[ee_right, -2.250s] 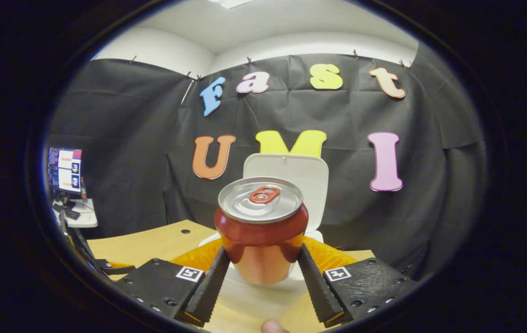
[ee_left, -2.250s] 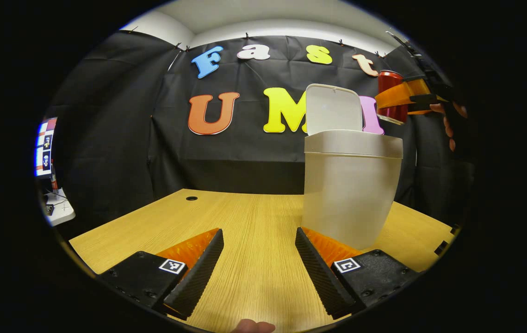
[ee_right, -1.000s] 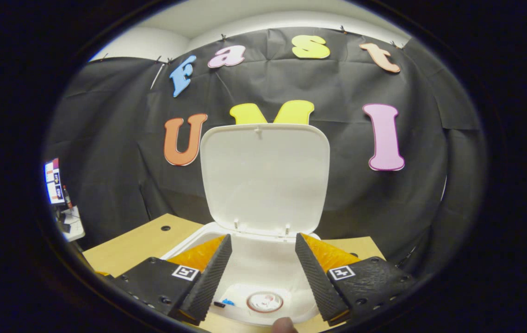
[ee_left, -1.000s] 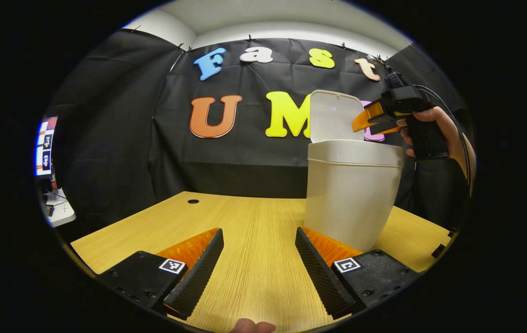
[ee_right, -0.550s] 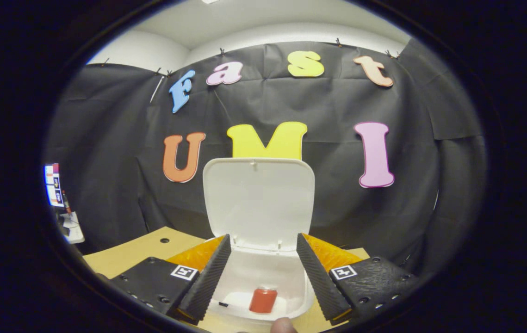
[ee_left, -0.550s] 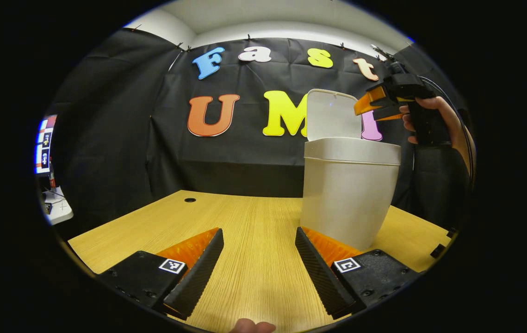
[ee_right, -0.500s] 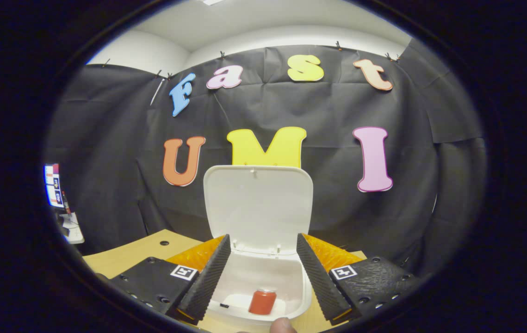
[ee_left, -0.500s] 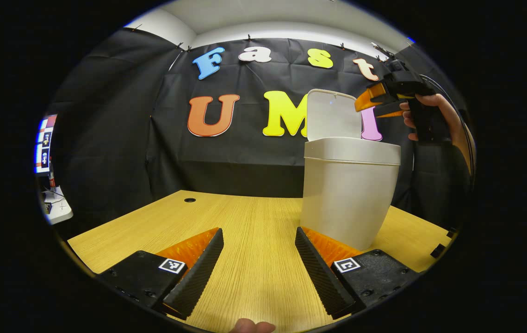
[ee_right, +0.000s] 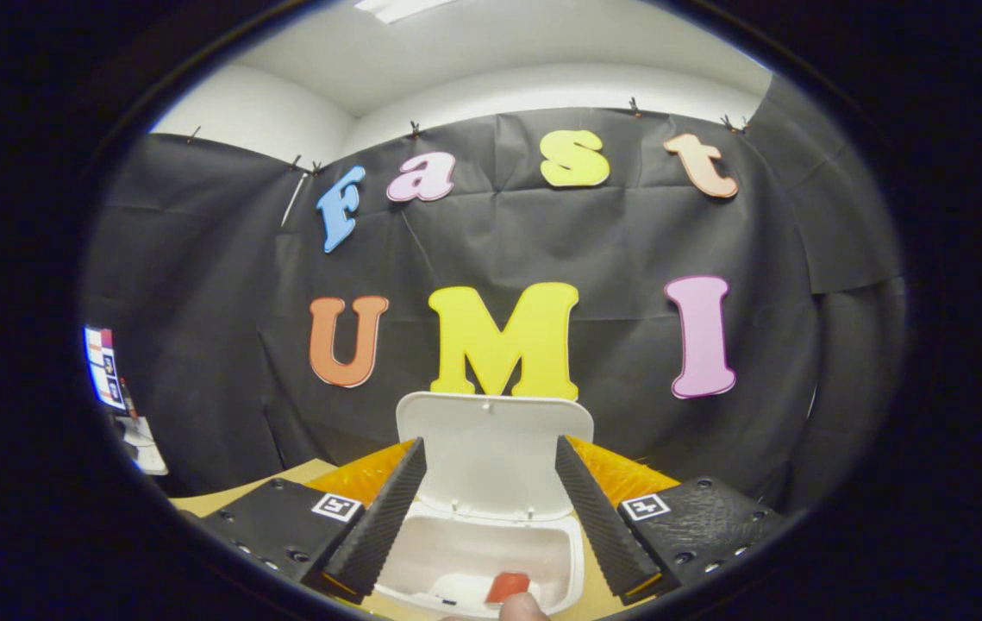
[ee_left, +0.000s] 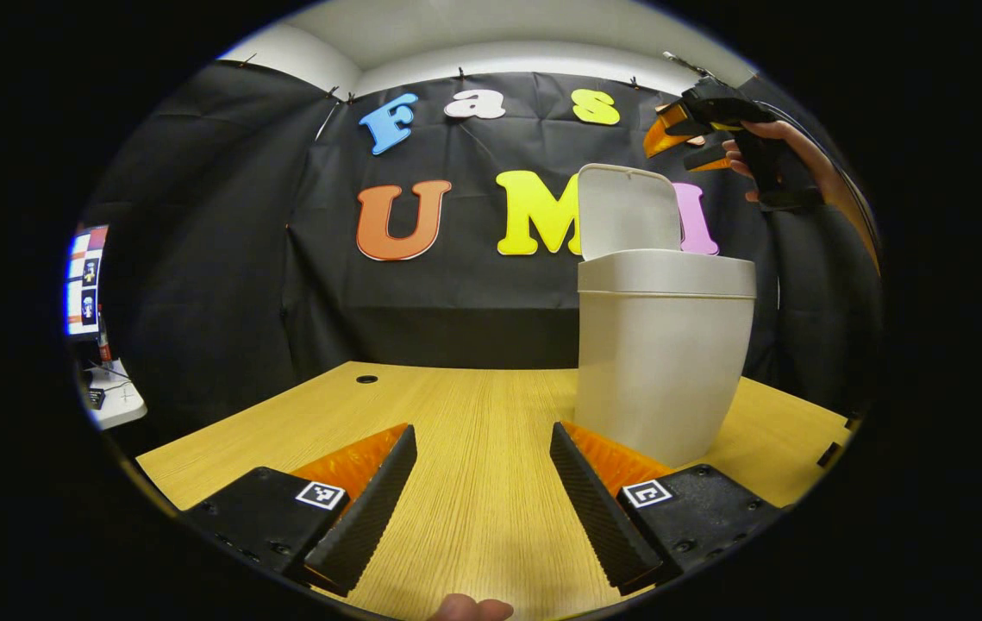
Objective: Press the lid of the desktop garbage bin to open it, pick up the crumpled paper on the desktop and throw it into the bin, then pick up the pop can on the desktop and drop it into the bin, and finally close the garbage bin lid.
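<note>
I can make out no readable word, brand or number on anything before me. My left gripper (ee_left: 484, 492) carries a small square black-and-white marker (ee_left: 321, 495) on each finger block, and my right gripper (ee_right: 484, 509) carries the same kind of marker (ee_right: 331, 507); these are coded patterns, not text. The monitor (ee_left: 79, 280) at the far left shows coloured panels too small to read, and the bin (ee_left: 661, 362) and its raised lid (ee_left: 628, 212) are plain, with no print.

Black cloth wall (ee_left: 223, 259); wooden table (ee_left: 456, 431); perhaps a monitor (ee_left: 81, 280) left.
</note>
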Action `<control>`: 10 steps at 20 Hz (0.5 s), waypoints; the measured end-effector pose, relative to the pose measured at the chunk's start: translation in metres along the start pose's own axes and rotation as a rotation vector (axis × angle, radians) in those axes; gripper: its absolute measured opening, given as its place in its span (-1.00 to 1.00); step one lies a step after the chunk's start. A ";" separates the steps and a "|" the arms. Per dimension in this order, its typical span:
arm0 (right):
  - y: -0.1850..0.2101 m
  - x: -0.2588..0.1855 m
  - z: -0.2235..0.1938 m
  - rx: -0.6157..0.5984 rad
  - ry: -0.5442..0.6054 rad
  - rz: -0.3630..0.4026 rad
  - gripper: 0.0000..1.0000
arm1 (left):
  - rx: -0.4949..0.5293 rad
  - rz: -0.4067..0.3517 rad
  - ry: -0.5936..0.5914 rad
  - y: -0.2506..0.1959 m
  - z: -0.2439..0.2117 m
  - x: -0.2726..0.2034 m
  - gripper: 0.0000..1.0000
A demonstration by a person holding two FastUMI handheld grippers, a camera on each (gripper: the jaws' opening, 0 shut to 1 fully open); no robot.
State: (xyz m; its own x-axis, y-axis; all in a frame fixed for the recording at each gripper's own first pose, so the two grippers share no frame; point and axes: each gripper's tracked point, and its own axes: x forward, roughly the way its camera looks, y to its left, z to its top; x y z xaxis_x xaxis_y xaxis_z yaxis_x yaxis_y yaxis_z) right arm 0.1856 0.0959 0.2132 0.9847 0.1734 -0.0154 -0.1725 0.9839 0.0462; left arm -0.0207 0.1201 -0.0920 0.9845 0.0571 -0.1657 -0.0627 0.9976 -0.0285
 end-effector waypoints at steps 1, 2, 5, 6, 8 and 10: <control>0.005 0.003 0.003 0.012 0.007 0.009 0.87 | -0.005 -0.002 -0.005 -0.001 0.002 0.000 1.00; 0.008 0.006 0.006 0.020 0.012 0.012 0.87 | -0.009 -0.003 -0.008 0.000 0.003 0.000 1.00; 0.004 0.019 0.022 0.004 -0.009 -0.016 0.87 | -0.007 0.000 -0.024 0.002 0.008 -0.001 1.00; 0.002 0.024 0.027 0.008 -0.016 -0.026 0.87 | -0.002 0.004 -0.028 0.004 0.009 -0.001 1.00; 0.001 0.035 0.036 0.008 -0.024 -0.039 0.86 | -0.004 0.008 -0.044 0.006 0.014 -0.002 1.00; -0.001 0.046 0.048 0.002 -0.034 -0.053 0.86 | -0.014 0.003 -0.050 0.006 0.017 -0.001 1.00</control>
State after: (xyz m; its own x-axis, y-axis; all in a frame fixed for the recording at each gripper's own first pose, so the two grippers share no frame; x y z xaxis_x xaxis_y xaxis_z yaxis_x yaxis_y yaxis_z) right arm 0.2326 0.1011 0.2599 0.9927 0.1196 0.0162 -0.1203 0.9916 0.0484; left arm -0.0194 0.1265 -0.0756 0.9912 0.0624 -0.1167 -0.0677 0.9968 -0.0421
